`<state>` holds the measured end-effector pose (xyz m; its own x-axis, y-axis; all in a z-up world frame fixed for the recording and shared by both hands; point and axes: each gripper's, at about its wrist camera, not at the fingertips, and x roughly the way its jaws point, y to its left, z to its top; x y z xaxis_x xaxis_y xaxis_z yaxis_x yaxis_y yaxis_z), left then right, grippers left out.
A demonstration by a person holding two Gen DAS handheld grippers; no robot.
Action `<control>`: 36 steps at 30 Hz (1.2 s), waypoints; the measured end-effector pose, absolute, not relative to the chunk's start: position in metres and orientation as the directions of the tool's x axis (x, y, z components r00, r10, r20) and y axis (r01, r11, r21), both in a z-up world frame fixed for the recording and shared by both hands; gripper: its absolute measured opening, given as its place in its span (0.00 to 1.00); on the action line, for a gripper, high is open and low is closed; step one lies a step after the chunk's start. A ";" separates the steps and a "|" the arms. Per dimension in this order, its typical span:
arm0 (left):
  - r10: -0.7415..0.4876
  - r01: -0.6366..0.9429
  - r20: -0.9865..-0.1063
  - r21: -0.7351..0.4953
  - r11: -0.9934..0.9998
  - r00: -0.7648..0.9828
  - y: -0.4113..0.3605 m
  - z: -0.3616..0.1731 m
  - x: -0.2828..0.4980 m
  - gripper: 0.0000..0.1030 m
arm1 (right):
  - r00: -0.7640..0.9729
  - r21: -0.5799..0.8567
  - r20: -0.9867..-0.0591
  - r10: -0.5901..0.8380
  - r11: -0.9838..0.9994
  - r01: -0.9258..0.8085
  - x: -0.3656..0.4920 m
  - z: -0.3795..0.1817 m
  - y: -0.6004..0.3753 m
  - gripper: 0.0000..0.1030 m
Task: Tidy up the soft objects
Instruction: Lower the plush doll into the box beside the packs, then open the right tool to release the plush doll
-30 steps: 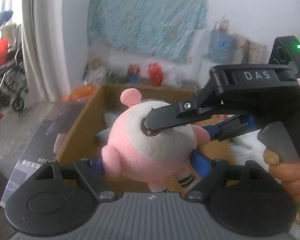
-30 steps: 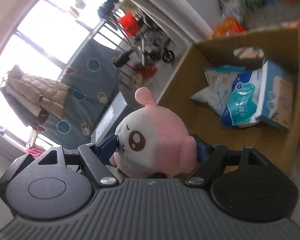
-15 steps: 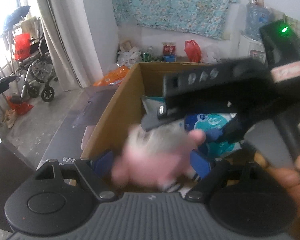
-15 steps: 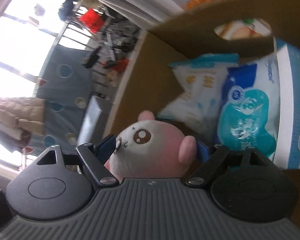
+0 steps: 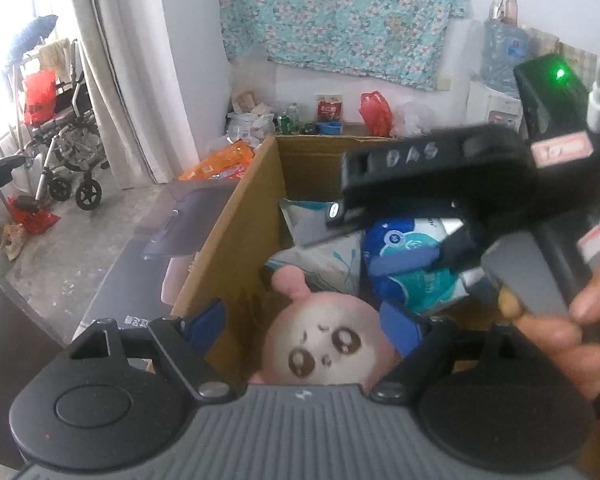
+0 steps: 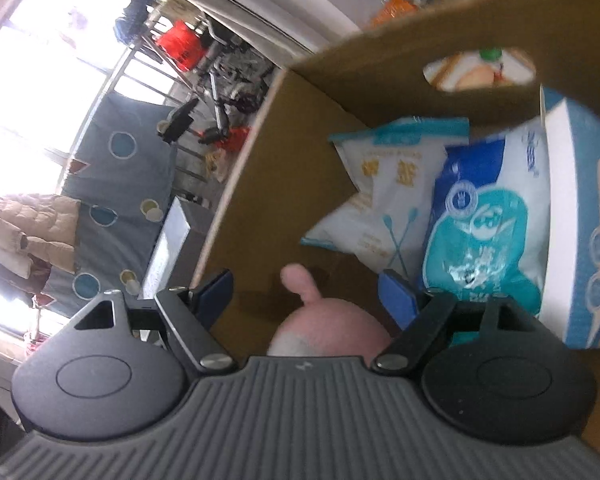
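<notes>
The round pink-and-white plush toy (image 5: 320,344) lies inside the brown cardboard box (image 5: 236,248), beside blue-and-white packets (image 6: 480,240). The left claw (image 5: 302,320) and the right claw (image 6: 308,296) both stand released around it, pads apart from it.

The plush toy (image 5: 328,344), low in the middle of the left wrist frame, is soft pink and white cloth with a short fuzzy pile. The box (image 5: 240,216) around it is plain brown cardboard, matt and a little rough. In the right of the right wrist frame, the packets (image 6: 484,224) are thin glossy plastic film with wrinkles. The left gripper (image 5: 304,320) has a matt ribbed grey plastic body, black plastic arms, shiny metal screws and smooth blue pads. At the top of the left wrist frame hangs a flowered cloth (image 5: 340,16). The floor (image 5: 80,240) at the left looks like rough grey concrete.
</notes>
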<state>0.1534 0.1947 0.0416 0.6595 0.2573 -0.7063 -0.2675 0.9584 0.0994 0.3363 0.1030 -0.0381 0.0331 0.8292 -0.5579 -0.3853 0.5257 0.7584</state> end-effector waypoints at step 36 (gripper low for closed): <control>0.253 -0.339 -0.604 -0.031 0.940 0.756 0.206 0.056 0.008 0.83 | 0.053 0.499 -0.703 0.709 0.545 -0.674 0.294 -0.025 0.139 0.72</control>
<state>0.0080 0.2055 0.0560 0.7562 0.2527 -0.6035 -0.3389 0.9403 -0.0310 0.2944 0.1385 -0.0250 0.0529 0.7088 -0.7034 -0.6742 0.5450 0.4985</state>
